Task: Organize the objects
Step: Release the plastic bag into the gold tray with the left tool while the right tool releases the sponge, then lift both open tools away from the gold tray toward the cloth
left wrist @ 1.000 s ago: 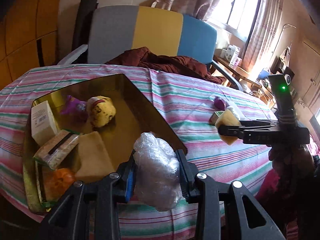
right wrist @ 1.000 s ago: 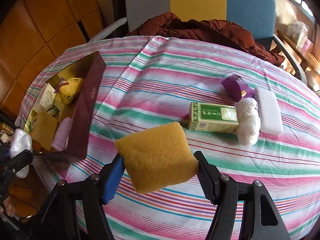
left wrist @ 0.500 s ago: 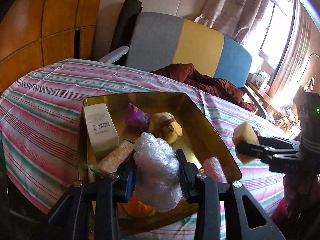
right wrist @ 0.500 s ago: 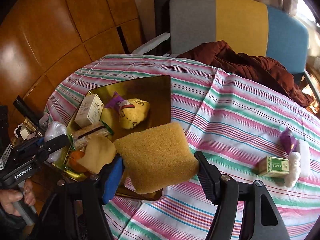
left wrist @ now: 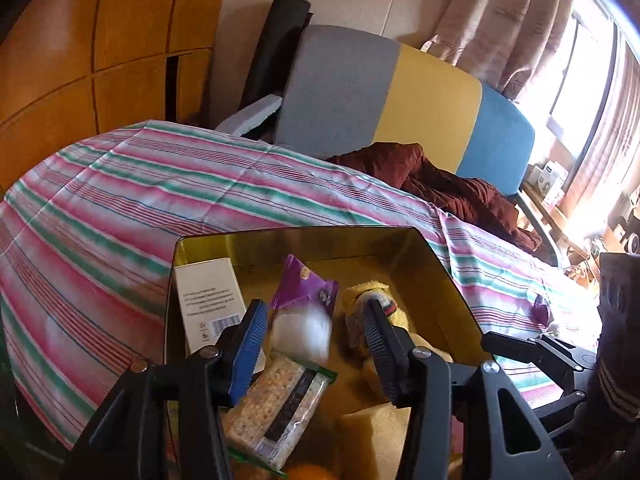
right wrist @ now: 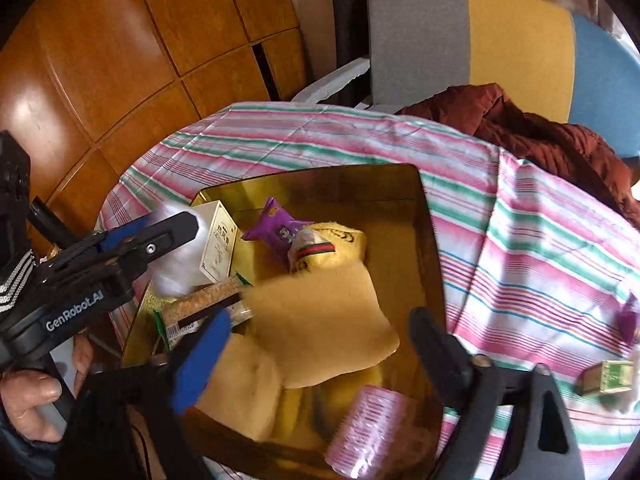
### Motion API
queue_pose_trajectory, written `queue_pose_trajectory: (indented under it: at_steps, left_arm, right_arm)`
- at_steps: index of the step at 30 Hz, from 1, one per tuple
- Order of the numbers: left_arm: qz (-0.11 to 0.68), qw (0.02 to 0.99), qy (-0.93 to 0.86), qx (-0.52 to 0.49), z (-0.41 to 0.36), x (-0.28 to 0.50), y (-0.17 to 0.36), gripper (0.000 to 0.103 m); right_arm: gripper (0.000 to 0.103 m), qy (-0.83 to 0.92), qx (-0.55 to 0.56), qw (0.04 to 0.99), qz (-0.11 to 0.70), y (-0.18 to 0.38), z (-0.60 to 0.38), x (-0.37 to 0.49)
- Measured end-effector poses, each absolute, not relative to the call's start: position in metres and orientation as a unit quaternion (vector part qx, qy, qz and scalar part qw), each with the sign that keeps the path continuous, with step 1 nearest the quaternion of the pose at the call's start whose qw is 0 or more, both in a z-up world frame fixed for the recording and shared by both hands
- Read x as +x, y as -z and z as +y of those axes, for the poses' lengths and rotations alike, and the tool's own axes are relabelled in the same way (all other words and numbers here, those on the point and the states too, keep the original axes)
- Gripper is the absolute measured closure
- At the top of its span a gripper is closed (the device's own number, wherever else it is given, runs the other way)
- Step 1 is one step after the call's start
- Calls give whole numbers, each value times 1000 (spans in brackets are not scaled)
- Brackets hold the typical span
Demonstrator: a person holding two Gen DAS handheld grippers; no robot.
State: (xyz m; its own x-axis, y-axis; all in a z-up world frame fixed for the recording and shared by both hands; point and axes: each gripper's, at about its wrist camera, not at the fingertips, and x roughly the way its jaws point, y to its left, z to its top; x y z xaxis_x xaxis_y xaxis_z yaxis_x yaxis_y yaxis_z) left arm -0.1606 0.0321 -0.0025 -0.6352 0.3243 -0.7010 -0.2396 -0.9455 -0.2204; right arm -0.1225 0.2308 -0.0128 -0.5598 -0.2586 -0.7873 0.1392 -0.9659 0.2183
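**Count of things at the golden tray**

One golden tray (right wrist: 434, 264) sits on the striped worktop (right wrist: 540, 248).

Inside or over the tray:
- two yellow sponges: one blurred at centre (right wrist: 320, 320), one at the near left (right wrist: 236, 392)
- one white box (right wrist: 218, 244) at the far left
- one purple packet (right wrist: 276, 232) at the far side
- one yellow plush toy (right wrist: 332, 248) beside that packet
- one cracker pack (left wrist: 272, 412)
- one pink roller (right wrist: 366, 428) at the near edge
- one clear plastic wad (left wrist: 302, 332), blurred
- one orange thing (left wrist: 308, 472), barely in view

On the cloth to the right: one green box (right wrist: 608, 378) and one purple item (right wrist: 628, 320).

Two grippers: left (left wrist: 316, 344) and right (right wrist: 320, 340).
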Motion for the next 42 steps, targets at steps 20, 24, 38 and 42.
queue_pose_trajectory:
  at_steps: [20,24,38,42]
  left_arm:
    - [-21,134,-904,-405,31,-73,18,52]
    - [-5,130,-910,-393,36,-62,14,52]
    - [31,156,-916,-367,54,-37,0,52]
    - [41,167,-915,-364,62,-31,-2,52]
  right_arm:
    - [0,912,405,42,-49,1,239,-66]
    - [0,919,392,27,-27,-2,233,-55]
    - [0,928,372,-19,-25,-10,249,-26]
    - [0,928,371,-37,-31,-11,264,-19]
